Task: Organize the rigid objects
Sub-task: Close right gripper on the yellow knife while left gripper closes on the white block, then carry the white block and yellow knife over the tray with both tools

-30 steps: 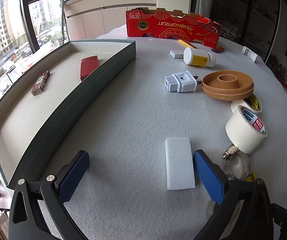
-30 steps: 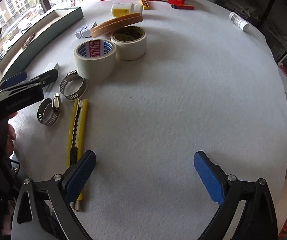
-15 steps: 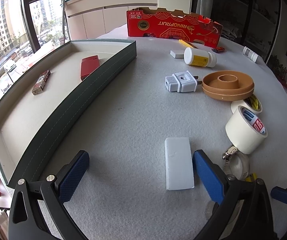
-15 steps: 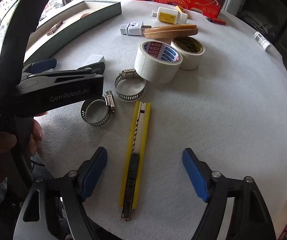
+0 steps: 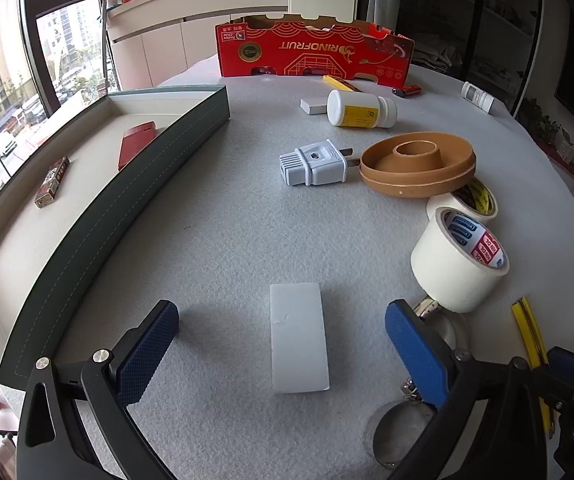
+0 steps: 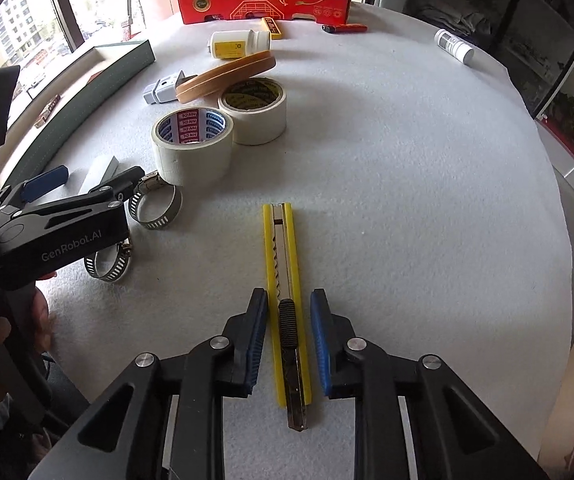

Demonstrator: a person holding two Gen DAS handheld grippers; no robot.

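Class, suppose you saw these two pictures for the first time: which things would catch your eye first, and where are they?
Probably the yellow utility knife, lying lengthwise between the pads of the right gripper, whose jaws have just been closing around it. Next, the red cardboard box at the table's far edge. Then the white block between the wide-open left gripper's fingers.

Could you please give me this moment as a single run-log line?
right gripper: jaws just closing around yellow utility knife, not yet gripping | left gripper: open over white block | tray: two items inside
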